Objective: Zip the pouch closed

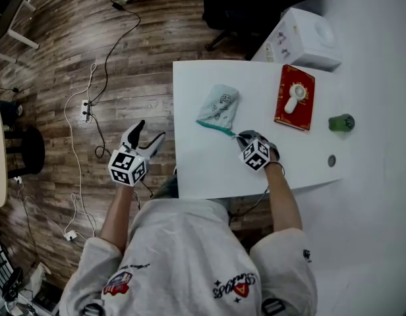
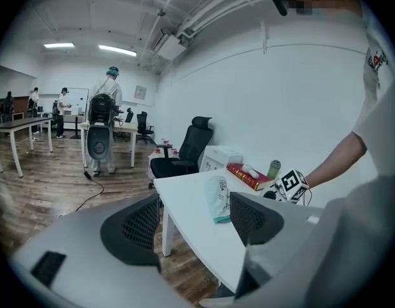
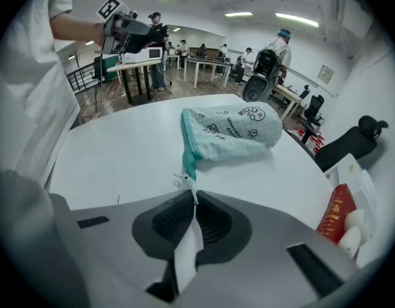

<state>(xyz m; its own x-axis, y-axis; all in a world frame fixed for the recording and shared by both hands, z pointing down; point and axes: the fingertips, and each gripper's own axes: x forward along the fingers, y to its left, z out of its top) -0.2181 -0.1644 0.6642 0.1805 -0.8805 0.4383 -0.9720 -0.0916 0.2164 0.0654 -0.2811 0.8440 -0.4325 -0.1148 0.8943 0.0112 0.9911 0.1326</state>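
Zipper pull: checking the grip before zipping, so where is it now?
In the right gripper view the zipper pull is pinched at the tips of the right claw, at the near end of the pouch on the white table.

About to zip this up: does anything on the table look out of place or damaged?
Nothing spilled or damaged. Oddly, the left tool hangs open off the table, leaving the pouch unbraced while the right tool pinches its zipper pull.
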